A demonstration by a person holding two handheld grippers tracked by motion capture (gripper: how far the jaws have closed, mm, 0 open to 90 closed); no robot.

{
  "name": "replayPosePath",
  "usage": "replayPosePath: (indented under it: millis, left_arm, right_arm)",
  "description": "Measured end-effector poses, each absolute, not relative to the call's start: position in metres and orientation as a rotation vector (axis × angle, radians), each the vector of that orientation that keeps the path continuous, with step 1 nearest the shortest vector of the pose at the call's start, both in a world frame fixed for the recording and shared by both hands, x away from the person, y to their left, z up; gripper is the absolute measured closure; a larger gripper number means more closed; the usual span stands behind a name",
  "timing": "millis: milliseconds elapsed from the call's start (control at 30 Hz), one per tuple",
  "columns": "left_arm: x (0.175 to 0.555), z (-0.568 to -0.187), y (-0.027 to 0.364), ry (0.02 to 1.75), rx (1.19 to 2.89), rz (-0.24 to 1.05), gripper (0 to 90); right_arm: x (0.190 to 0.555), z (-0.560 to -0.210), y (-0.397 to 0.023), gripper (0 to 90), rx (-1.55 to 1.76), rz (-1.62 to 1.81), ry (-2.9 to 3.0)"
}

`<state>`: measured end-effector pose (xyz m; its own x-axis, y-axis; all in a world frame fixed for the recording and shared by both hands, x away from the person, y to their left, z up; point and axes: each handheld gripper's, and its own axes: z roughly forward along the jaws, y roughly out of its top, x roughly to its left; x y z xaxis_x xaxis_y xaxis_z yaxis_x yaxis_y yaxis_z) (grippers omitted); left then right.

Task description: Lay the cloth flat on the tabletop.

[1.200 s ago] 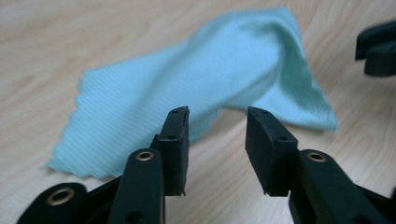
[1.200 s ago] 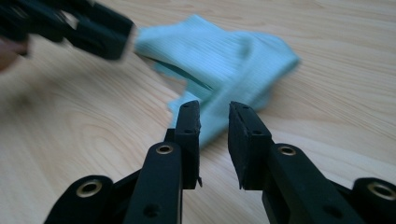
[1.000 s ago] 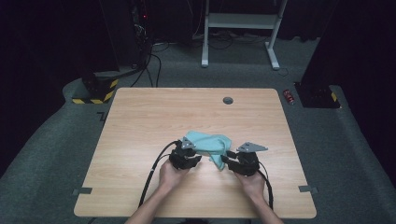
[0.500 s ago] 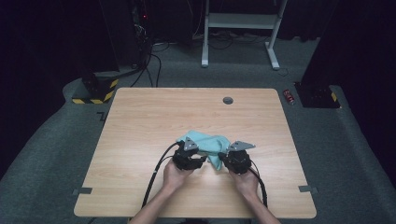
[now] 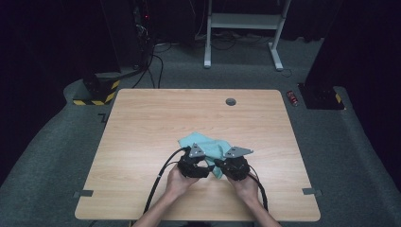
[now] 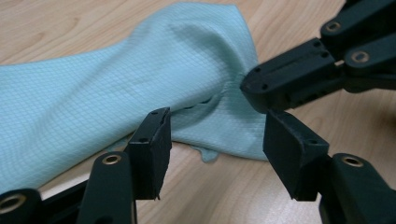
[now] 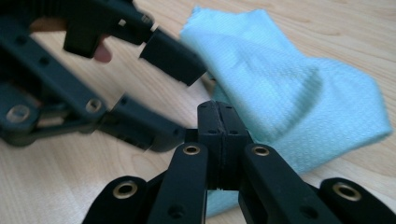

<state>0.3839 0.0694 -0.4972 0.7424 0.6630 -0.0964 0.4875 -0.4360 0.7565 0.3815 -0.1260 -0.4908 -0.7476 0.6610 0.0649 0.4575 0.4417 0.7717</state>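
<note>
Teal cloth [image 5: 204, 144] on wooden table [image 5: 142, 123], pinched by right hand-held gripper [image 7: 218, 112].

The high view looks forward and down from above the person's side onto the whole light wooden bench [image 5: 142, 123], with dark floor around it. The left gripper view sits low and very near the benchtop, looking along its own black two-jaw left tool [image 6: 212, 149] at the pale turquoise waffle-weave cloth [image 6: 116, 93]. The right gripper view is equally low and close, looking along the black right tool [image 7: 218, 140]. Both share that cloth, and each catches the other tool from the side.
</note>
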Motion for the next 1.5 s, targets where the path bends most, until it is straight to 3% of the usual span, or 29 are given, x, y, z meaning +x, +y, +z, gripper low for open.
replayPosePath:
  millis: [233, 333, 467, 533, 633, 700, 733, 1100, 1200, 1500]
  left_arm:
    - [0.383, -0.501, 0.048, 0.864, 2.141, 0.281, 42.4]
    - [0.387, -0.502, 0.033, 0.883, 2.140, 0.276, 46.2]
    - [0.392, -0.502, 0.028, 0.904, 2.142, 0.285, 54.0]
    - [0.393, -0.502, 0.029, 0.902, 2.139, 0.276, 67.7]
    - [0.392, -0.501, 0.031, 0.893, 2.147, 0.281, 78.6]
    - [0.391, -0.498, 0.034, 0.883, 2.142, 0.280, 88.2]
    - [0.391, -0.497, 0.036, 0.879, 2.142, 0.276, 89.3]
    - [0.369, -0.478, 0.085, 0.904, 2.084, 0.306, 89.7]
    - [0.357, -0.479, 0.104, 0.931, 2.059, 0.315, 89.7]
    - [0.342, -0.487, 0.140, 1.013, 2.009, 0.359, 89.7]
  right_arm:
    - [0.388, -0.486, -0.150, 81.2, 1.107, 1.188, 2.322]
    - [0.390, -0.489, -0.158, 71.7, 1.155, 1.149, 2.293]
    - [0.392, -0.494, -0.160, 65.0, 1.201, 1.127, 2.277]
    - [0.394, -0.497, -0.161, 63.7, 1.223, 1.138, 2.278]
    - [0.395, -0.498, -0.161, 66.5, 1.228, 1.142, 2.286]
    - [0.396, -0.498, -0.161, 78.1, 1.221, 1.154, 2.298]
    - [0.395, -0.498, -0.159, 89.8, 1.189, 1.155, 2.307]
    - [0.393, -0.495, -0.156, 88.9, 1.158, 1.165, 2.286]
    - [0.392, -0.491, -0.160, 81.2, 1.168, 1.167, 2.246]
    - [0.395, -0.494, -0.164, 70.8, 1.203, 1.124, 2.258]
